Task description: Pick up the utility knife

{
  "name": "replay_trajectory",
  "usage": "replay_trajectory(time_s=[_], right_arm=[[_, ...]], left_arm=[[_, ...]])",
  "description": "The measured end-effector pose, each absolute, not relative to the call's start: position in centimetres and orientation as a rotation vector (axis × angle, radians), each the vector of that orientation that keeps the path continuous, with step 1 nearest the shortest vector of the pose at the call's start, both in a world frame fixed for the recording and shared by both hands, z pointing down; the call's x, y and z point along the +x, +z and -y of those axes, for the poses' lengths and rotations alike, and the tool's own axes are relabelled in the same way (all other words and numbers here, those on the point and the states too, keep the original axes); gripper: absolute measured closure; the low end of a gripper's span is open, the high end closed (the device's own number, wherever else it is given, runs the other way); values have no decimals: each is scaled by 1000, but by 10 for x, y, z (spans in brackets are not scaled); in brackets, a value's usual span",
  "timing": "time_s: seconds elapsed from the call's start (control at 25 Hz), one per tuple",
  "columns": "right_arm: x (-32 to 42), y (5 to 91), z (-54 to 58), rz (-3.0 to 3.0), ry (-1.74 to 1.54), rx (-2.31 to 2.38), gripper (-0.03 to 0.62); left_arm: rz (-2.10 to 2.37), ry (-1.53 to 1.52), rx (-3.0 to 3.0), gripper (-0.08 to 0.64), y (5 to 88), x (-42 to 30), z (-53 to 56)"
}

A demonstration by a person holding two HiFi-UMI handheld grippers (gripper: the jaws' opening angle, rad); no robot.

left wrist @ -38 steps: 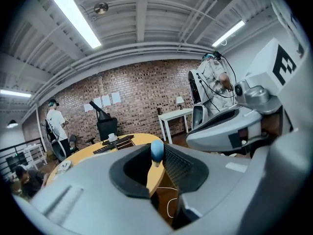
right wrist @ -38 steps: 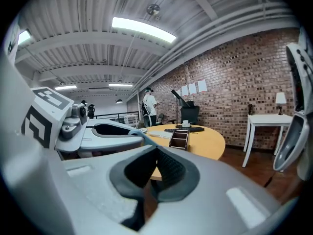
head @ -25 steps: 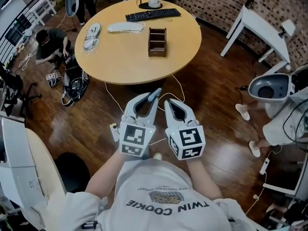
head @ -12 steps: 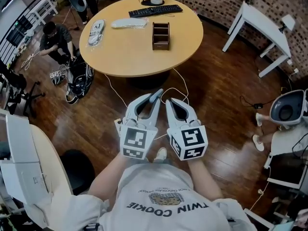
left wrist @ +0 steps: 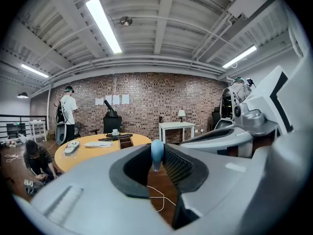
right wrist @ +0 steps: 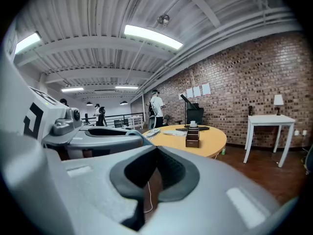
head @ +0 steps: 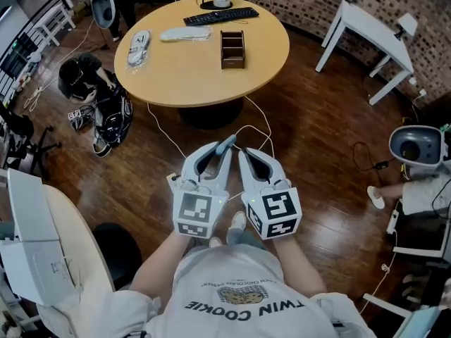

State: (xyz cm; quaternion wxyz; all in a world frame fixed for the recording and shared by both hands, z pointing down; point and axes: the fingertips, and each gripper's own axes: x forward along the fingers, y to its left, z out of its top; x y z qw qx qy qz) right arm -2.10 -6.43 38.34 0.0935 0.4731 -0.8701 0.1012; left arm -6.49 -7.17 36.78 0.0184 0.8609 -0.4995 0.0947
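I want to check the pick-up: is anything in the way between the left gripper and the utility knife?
Nothing visible is. The left gripper has its jaws closed on what looks like the utility knife itself, whose blue tip shows between them.

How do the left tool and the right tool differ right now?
Load: the left tool grips a blue-ended object, probably the utility knife; the right tool holds nothing. Jaws: the left tool's tips are wedged apart by that object; the right tool's tips meet. Both are held side by side above the wooden floor, pointing toward the round table.
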Motion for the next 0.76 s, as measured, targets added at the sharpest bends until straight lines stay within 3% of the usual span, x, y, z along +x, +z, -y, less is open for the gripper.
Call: replay_trajectory(time_s=[0.76], right_arm=[[-61, 379, -34, 2570, 307, 1462, 592]], left_arm=[[1510, 275, 2706, 488, 365, -102, -28]])
